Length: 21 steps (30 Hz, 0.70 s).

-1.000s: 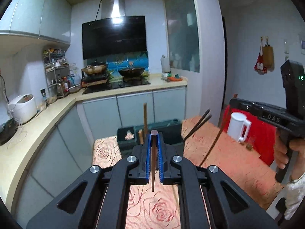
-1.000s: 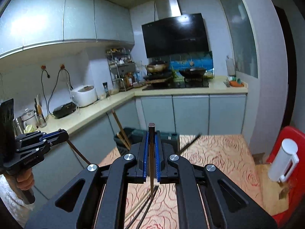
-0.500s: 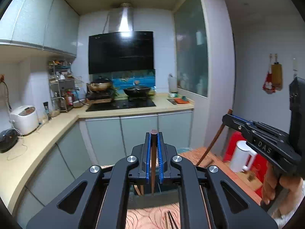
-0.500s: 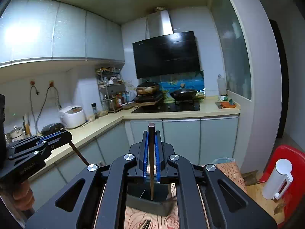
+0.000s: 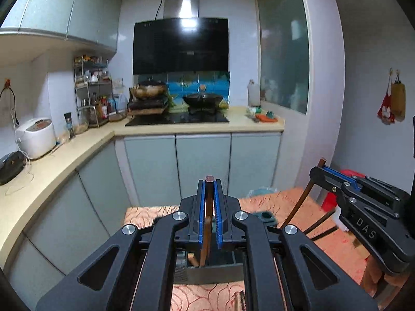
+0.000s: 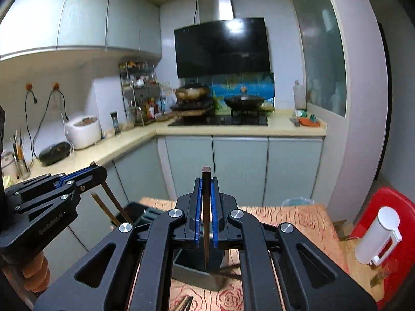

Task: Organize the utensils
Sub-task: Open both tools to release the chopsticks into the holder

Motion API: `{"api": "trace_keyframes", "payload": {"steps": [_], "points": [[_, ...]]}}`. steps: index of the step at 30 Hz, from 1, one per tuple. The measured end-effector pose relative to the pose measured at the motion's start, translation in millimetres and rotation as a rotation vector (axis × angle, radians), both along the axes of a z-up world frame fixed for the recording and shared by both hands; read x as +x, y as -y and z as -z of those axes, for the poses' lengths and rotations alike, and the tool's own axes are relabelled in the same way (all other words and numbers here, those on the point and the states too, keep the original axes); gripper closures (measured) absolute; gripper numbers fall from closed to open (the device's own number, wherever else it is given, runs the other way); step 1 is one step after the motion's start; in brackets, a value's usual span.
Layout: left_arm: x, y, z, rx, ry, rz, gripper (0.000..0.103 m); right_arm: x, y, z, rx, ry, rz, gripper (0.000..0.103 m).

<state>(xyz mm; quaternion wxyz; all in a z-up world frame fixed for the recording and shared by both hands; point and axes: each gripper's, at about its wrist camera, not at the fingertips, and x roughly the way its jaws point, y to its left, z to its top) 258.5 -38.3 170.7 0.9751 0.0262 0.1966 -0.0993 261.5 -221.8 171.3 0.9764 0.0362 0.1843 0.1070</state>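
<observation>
The brown chopstick stands pinched upright in the left claw, its lower end above the dark utensil holder on the rose-patterned bench. The right claw grips a darker chopstick over the same holder; its side reads "DAS". More chopsticks lie just in front of the holder.
</observation>
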Motion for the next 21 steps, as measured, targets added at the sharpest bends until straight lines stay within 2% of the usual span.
{"api": "trace_keyframes", "payload": {"steps": [5, 7, 9, 10, 11, 15, 21], "points": [[-2.0, -3.8, 11.9, 0.028, -0.013, -0.007, 0.096, 3.0, -4.7, 12.6, -0.001, -0.031, 0.000, 0.093], [-4.4, -4.3, 13.2, 0.037, -0.016, 0.002, 0.091, 2.0, -5.8, 13.5, -0.004, -0.032, -0.003, 0.090], [-8.7, -6.3, 12.1, 0.042, -0.009, 0.001, 0.064, 0.1, -5.8, 12.2, -0.008, -0.026, 0.003, 0.075], [-10.7, -7.0, 10.7, 0.042, 0.001, -0.001, 0.060, -1.7, -4.4, 11.3, -0.008, -0.018, 0.010, 0.067], [-13.1, -8.5, 9.5, 0.041, 0.008, -0.002, 0.059, -4.2, -3.5, 9.5, -0.008, -0.005, 0.017, 0.065], [-22.5, -14.0, 2.7, 0.031, 0.019, 0.003, 0.052, -12.6, 0.6, 2.1, -0.014, 0.016, 0.029, 0.064], [-52.8, -24.5, -3.5, 0.018, 0.054, 0.024, 0.047, -41.2, 13.5, -10.7, -0.017, 0.073, 0.053, 0.063]]}}
